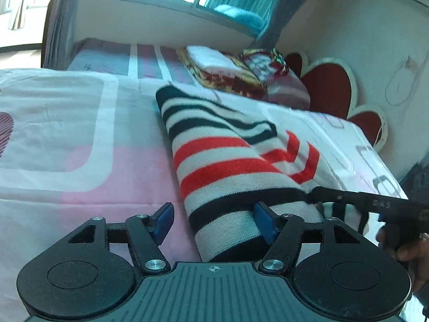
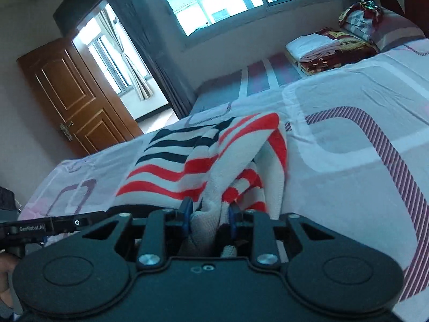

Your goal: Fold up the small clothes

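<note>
My right tool is clamped on a bunched hem of the red, black & white striped knit garment, lying on the pink-patterned bed. Left tool gapes wide, straddling its near end w/o pinching. Roughly half-folded; sleeve side still rumpled, needs flattening.

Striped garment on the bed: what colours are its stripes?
The garment has red and dark navy-black stripes on white, clearest in the left wrist view.

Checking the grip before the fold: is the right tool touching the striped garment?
Touching. The right wrist view shows the right tool pinching a bunch of the striped garment.
</note>
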The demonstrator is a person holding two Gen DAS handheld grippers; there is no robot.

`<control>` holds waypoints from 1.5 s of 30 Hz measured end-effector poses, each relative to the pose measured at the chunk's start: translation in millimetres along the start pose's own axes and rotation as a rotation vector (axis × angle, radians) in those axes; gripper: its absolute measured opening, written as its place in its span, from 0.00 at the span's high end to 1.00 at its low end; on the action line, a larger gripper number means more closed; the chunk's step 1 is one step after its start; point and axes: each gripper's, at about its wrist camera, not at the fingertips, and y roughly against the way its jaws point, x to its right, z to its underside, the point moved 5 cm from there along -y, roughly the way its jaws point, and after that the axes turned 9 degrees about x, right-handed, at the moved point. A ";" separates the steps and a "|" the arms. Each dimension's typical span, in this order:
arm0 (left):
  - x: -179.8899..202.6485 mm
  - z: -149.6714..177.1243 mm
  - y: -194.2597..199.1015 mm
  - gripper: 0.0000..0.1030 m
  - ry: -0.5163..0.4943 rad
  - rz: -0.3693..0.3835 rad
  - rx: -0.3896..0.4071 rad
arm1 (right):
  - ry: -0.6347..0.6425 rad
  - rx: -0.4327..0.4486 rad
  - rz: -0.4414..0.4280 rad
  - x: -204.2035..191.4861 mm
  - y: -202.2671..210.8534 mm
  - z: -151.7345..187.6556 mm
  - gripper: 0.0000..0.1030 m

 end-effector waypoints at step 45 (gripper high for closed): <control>0.1 38.5 56.5 0.36 0.040 -0.075 -0.001 | -0.127 -0.012 0.183 -1.0 53.1 28.1 0.88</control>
